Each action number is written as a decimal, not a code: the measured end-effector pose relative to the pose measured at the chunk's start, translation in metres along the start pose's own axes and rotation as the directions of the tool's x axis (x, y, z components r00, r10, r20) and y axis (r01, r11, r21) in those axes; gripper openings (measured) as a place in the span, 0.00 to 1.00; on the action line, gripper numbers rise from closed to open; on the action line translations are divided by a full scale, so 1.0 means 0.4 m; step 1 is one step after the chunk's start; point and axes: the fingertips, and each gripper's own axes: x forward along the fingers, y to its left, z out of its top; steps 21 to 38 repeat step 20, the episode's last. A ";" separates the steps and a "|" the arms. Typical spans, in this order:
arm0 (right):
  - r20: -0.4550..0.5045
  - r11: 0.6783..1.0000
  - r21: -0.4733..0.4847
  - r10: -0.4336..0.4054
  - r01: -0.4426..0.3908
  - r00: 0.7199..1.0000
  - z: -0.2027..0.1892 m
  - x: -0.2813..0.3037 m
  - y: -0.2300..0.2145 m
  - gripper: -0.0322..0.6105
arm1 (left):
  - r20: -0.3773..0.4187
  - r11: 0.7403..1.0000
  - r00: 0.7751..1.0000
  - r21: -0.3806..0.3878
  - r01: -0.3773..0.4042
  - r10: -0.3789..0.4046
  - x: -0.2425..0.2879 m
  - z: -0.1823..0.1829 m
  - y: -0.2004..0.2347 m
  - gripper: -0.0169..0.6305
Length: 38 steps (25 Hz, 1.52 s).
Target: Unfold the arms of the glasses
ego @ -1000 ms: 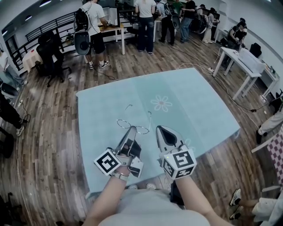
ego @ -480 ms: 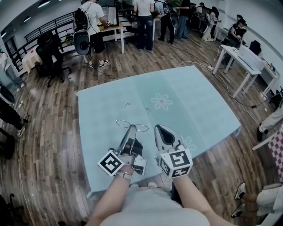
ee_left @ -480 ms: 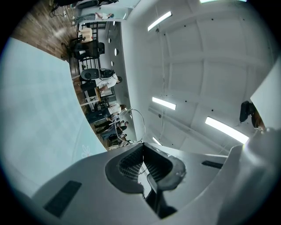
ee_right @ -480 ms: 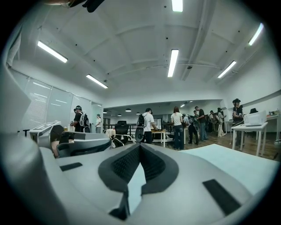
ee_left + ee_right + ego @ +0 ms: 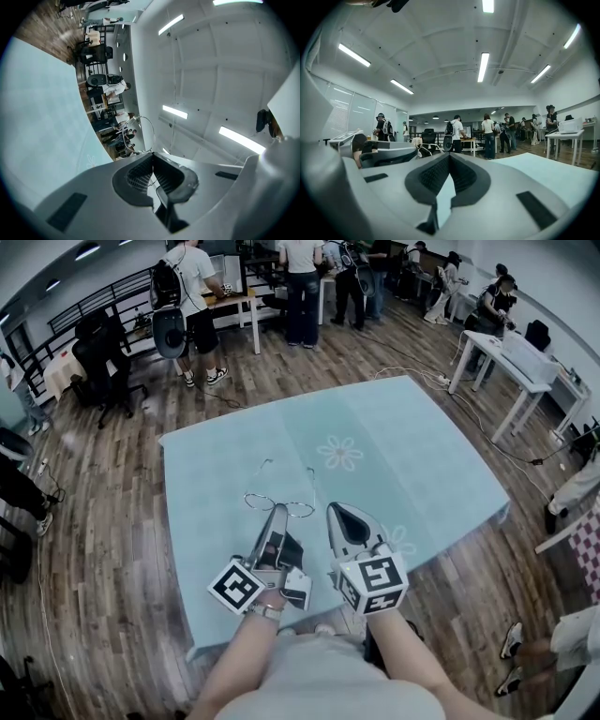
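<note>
Thin wire-rimmed glasses hang just above the light blue tablecloth, both arms swung out and pointing away from me. My left gripper is shut on the frame between the two lenses. In the left gripper view one wire lens ring sticks out past the closed jaw tips. My right gripper is beside it to the right, shut and holding nothing. In the right gripper view its jaws meet, with only the room beyond them.
The cloth has a white flower print. Several people stand at desks at the back of the room. A white table is at the right, and black chairs are at the left on the wooden floor.
</note>
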 end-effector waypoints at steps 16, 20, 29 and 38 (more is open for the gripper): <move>0.025 0.998 -0.060 -0.012 0.014 1.000 0.009 -0.022 0.009 0.06 | 0.036 1.000 0.999 -0.005 0.012 -0.012 -0.003 0.004 -0.012 0.04; 0.082 0.996 -0.093 0.019 -0.011 0.996 0.033 -0.028 0.028 0.06 | 0.041 1.000 0.999 -0.005 0.017 -0.017 0.000 0.009 -0.017 0.04; 0.082 0.996 -0.093 0.019 -0.011 0.996 0.033 -0.028 0.028 0.06 | 0.041 1.000 0.999 -0.005 0.017 -0.017 0.000 0.009 -0.017 0.04; 0.082 0.996 -0.093 0.019 -0.011 0.996 0.033 -0.028 0.028 0.06 | 0.041 1.000 0.999 -0.005 0.017 -0.017 0.000 0.009 -0.017 0.04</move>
